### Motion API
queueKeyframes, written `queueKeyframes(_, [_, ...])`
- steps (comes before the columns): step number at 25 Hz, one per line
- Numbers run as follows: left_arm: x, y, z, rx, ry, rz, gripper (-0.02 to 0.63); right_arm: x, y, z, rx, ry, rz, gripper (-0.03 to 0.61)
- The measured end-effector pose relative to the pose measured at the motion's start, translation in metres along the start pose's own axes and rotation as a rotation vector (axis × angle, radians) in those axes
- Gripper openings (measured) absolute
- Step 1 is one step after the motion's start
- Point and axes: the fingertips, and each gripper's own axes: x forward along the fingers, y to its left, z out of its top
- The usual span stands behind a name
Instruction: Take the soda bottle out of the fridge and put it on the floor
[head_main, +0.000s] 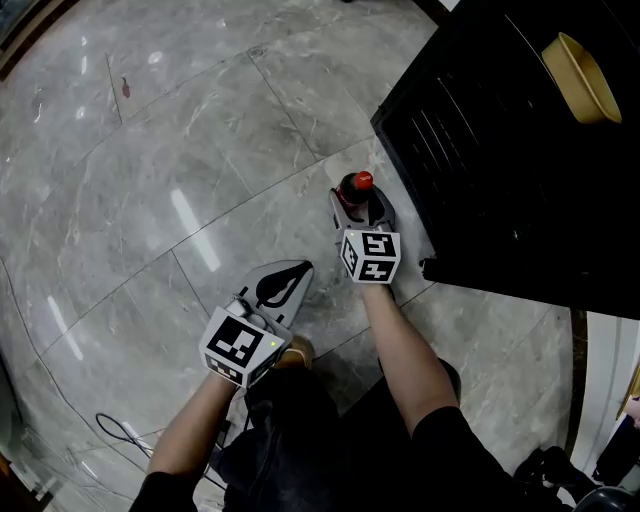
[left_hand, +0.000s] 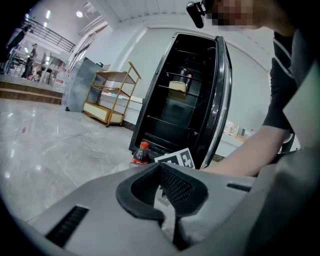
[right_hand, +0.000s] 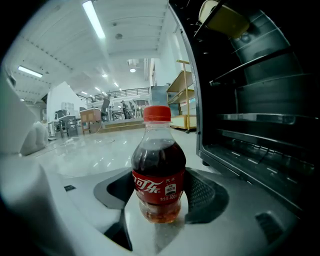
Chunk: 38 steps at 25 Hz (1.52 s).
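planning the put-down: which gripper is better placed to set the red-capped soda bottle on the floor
Right. The right gripper holds the red-capped dark soda bottle upright near the grey marble floor; the left gripper is shut and empty.

Light wooden open shelf rack (left_hand: 112, 97), two tiers visible. Grey slanted panel (left_hand: 80, 85) just left of rack. Yellow round bowl (left_hand: 176, 89) right of rack, about level with its upper tier. Long ceiling strip light (right_hand: 94, 20) high above rack.
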Motion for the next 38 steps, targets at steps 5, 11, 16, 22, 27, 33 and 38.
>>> queueKeyframes(5, [0.003,0.004,-0.005,-0.012,0.007,0.007,0.006,-0.002,-0.006,-0.011,-0.001,0.006,-0.018,0.316])
queueKeyframes(11, [0.002,0.008,-0.012,-0.032,0.01,0.023,0.006,-0.006,-0.001,-0.016,-0.036,-0.001,-0.009,0.316])
queueKeyframes(16, [0.003,0.006,-0.016,-0.038,0.016,0.03,0.006,-0.006,0.0,-0.019,-0.041,0.021,0.01,0.316])
queueKeyframes(22, [-0.003,0.004,-0.013,-0.044,0.017,0.038,0.007,-0.013,0.001,-0.02,-0.02,0.045,-0.008,0.318])
queueKeyframes(27, [-0.014,0.0,-0.009,-0.043,0.01,0.045,0.006,-0.025,0.005,-0.025,-0.021,0.07,-0.003,0.352])
queueKeyframes(33, [-0.017,-0.012,-0.007,-0.044,0.008,0.045,0.007,-0.039,0.015,-0.014,-0.06,0.074,0.031,0.356])
queueKeyframes(38, [-0.02,-0.024,0.019,-0.06,0.001,0.049,0.006,-0.062,0.016,0.018,-0.038,0.073,0.047,0.356])
